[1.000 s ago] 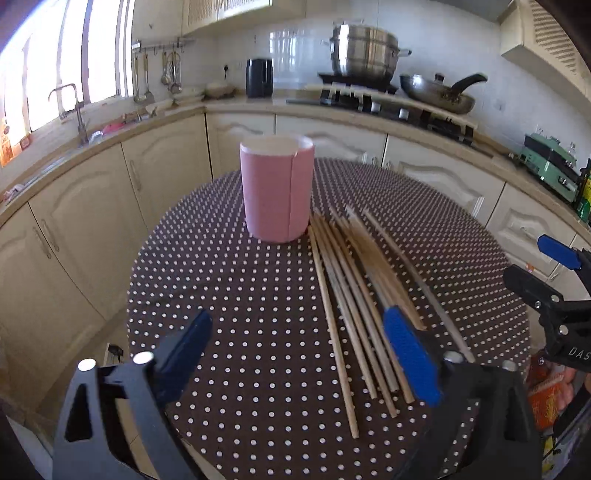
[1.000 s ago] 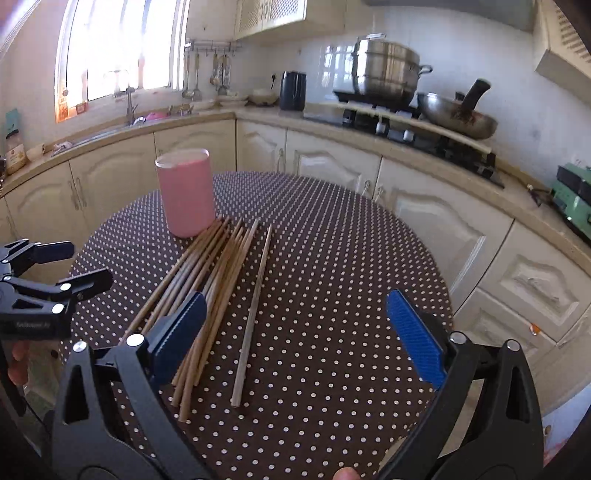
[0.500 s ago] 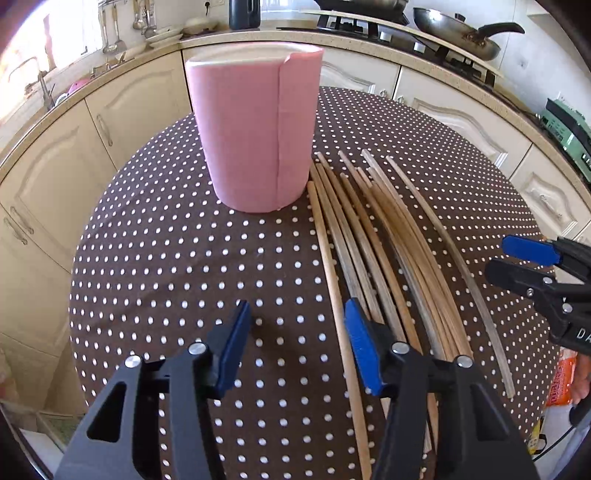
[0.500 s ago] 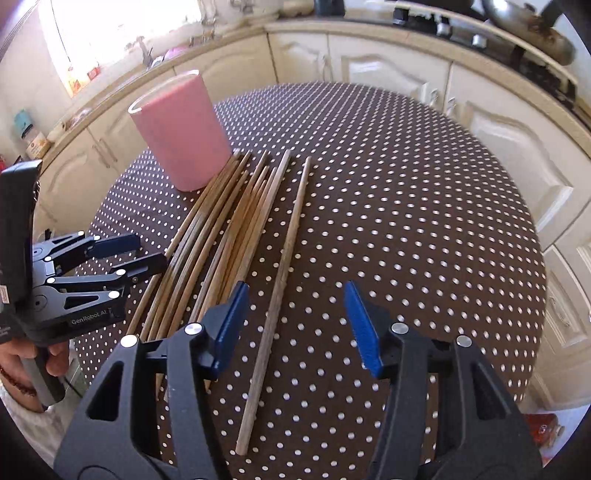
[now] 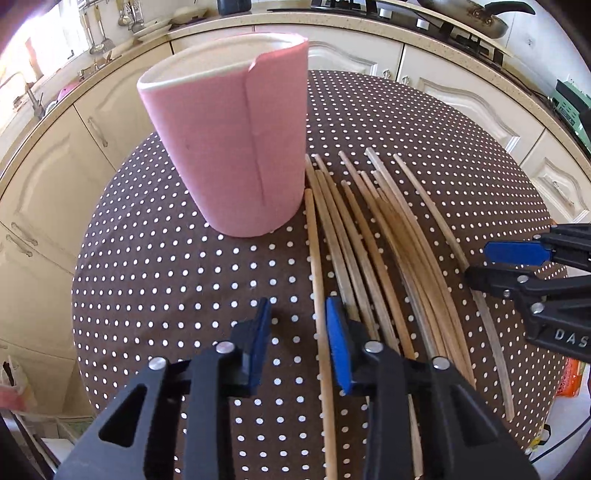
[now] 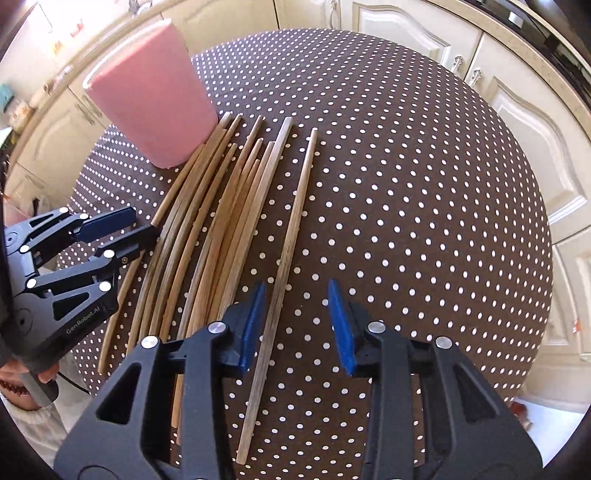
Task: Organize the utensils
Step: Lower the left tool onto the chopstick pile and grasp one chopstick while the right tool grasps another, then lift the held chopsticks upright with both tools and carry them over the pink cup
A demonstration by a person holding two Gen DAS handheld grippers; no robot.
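Round table (image 5: 192,266) under brown cloth with white dots. Cream cabinet doors (image 5: 48,177) curve behind table's far and left edges, beige counter (image 5: 332,22) above them. Frying pan (image 5: 484,14) on stove at top right. Ladles (image 5: 94,33) hang near bright window, top left. Green appliance (image 5: 569,103) at right.

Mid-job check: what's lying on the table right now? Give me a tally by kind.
Wooden chopsticks: about 10 (they overlap, so the count is not exact)
Pink cup: 1
Total: about 11
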